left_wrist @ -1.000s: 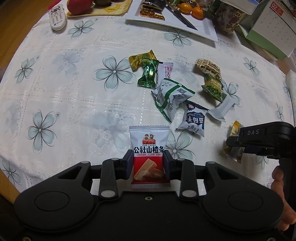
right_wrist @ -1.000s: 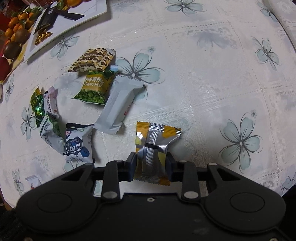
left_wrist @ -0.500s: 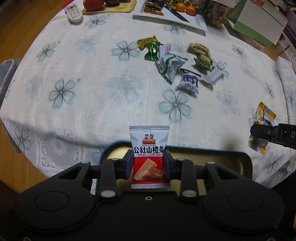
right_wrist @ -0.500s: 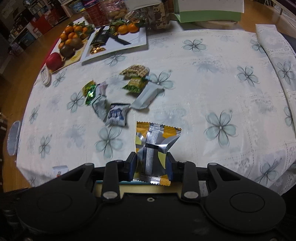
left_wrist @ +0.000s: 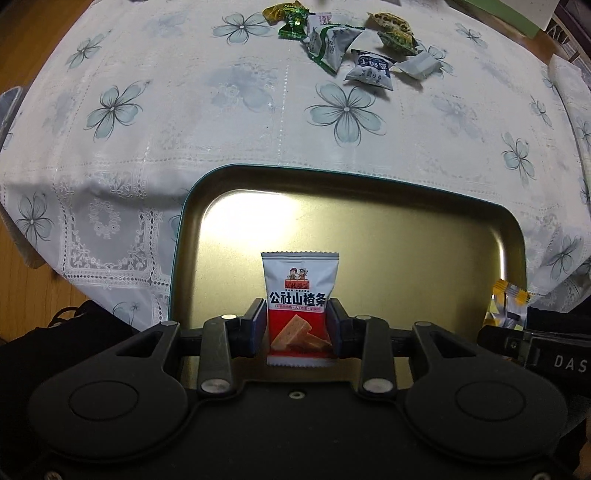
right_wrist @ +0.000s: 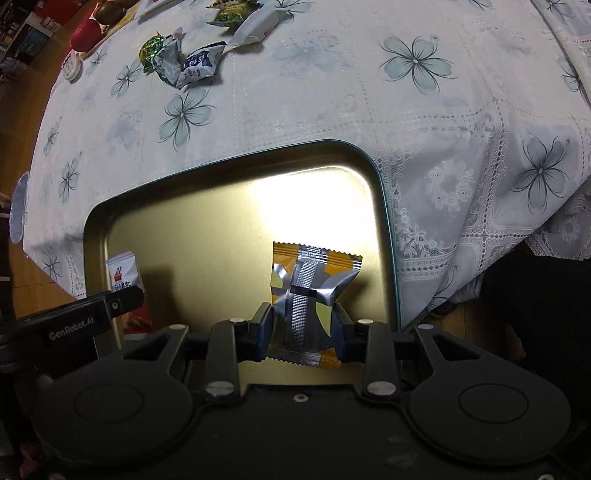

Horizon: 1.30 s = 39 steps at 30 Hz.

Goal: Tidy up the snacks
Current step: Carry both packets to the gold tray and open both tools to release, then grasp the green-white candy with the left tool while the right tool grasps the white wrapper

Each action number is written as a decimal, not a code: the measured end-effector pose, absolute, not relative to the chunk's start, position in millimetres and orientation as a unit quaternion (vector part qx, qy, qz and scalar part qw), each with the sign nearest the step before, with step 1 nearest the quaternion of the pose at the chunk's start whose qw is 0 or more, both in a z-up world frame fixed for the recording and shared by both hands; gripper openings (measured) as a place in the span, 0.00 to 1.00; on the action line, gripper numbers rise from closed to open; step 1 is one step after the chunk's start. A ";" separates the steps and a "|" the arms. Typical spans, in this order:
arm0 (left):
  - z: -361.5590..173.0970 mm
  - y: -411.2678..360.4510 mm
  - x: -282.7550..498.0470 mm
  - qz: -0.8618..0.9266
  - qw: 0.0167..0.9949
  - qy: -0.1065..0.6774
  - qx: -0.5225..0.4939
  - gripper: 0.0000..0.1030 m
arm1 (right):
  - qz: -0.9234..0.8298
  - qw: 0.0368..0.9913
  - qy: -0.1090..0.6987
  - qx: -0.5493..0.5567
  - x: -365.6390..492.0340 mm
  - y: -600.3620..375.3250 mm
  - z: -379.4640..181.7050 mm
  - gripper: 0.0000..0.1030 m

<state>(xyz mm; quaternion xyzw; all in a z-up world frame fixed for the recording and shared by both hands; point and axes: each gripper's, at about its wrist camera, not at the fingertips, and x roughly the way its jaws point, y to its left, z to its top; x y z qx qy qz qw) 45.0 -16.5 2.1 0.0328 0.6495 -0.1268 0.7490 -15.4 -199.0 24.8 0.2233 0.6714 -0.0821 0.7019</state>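
Note:
My left gripper [left_wrist: 297,328] hangs over a gold tin tray [left_wrist: 369,177] with a teal rim, below the table's front edge. A red and white hawthorn snack packet [left_wrist: 299,310] stands upright between its pads; the jaws are opening, and the packet still sits between them. My right gripper [right_wrist: 304,328] is shut on a yellow and silver packet [right_wrist: 310,291] over the right part of the same tray [right_wrist: 240,158]. The yellow and silver packet [left_wrist: 508,306] also shows at the left wrist view's right edge. Several loose snack packets [left_wrist: 351,55] lie on the table beyond.
A white tablecloth [left_wrist: 221,129] with blue flowers drapes over the table edge around the tray. A red apple [right_wrist: 86,33] and a white remote [right_wrist: 72,66] sit at the far left. Wooden floor [left_wrist: 14,288] shows on the left.
Both grippers have drawn back from the snack pile, each with its packet, to above the gold tray. The left pads now sit looser on the red and white packet.

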 end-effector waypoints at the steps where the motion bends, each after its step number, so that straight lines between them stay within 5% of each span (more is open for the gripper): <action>1: 4.0 -16.7 45.2 -0.130 0.750 0.647 0.032 0.45 | -0.079 0.705 0.669 0.221 -15.2 -197.5 26.8 0.34; 4: 7.1 -14.8 47.2 -0.130 0.757 0.640 0.024 0.51 | -0.074 0.728 0.651 0.203 -12.5 -191.2 38.8 0.39; 7: 4.4 -13.4 49.1 -0.124 0.755 0.644 0.018 0.52 | -0.077 0.748 0.632 0.186 -12.2 -185.8 48.6 0.55; 39: 4.2 -3.6 65.9 -0.097 0.738 0.667 -0.016 0.51 | -0.070 0.675 0.708 0.193 16.7 -173.4 8.4 0.55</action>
